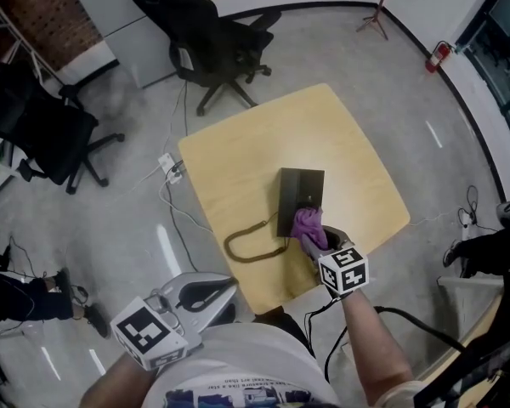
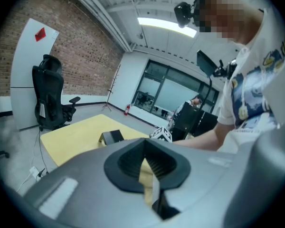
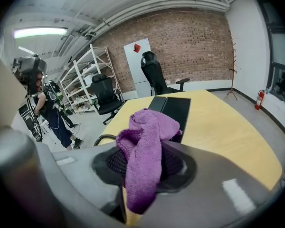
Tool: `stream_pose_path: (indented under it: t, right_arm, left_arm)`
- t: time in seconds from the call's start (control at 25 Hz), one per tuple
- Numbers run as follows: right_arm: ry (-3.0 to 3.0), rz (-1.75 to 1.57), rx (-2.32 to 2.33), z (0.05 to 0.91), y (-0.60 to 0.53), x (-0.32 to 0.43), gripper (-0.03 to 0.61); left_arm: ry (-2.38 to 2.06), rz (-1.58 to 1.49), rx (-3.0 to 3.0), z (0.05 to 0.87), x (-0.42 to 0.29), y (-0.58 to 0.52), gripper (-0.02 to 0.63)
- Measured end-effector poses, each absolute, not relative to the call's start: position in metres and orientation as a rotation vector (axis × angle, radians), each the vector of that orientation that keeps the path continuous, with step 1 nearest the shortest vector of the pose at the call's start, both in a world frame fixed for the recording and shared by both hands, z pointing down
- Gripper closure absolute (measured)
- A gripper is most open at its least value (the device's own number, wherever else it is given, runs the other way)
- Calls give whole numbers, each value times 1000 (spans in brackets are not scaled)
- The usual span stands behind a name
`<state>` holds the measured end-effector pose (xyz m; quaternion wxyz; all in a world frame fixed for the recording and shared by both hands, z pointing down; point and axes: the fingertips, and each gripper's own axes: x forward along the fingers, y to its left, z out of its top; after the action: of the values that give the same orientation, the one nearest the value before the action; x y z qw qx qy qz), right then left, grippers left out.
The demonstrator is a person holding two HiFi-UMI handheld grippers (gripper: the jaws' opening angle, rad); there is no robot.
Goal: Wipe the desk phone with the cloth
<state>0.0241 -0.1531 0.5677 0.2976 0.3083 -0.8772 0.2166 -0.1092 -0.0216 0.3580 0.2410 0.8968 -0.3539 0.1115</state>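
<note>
Left tongs (image 1: 221,287) low by near corner of the table (image 1: 238,164), closed with nothing between them. Right tongs (image 1: 311,233) clamped on purple cloth (image 1: 307,224), cloth resting at near end of dark desk phone (image 1: 300,194), mid-table; looped cord (image 1: 246,243) lying just beside.

cloth (image 1: 308,226): purple, bunched, at phone's near end | desk phone (image 1: 300,195): dark, flat, on yellow table (image 1: 238,177)
</note>
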Motion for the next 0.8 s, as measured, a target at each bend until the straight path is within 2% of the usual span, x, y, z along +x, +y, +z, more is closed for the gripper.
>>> stream_pose_path:
  t: [0.4, 0.8]
  right_arm:
    - [-2436, 413, 903, 512, -243, 21, 448]
    - [-2339, 379, 892, 548, -263, 23, 449]
  left_arm:
    - [-1052, 304, 2419, 360, -101, -22, 611]
    - [-1132, 289, 2356, 351, -98, -24, 611]
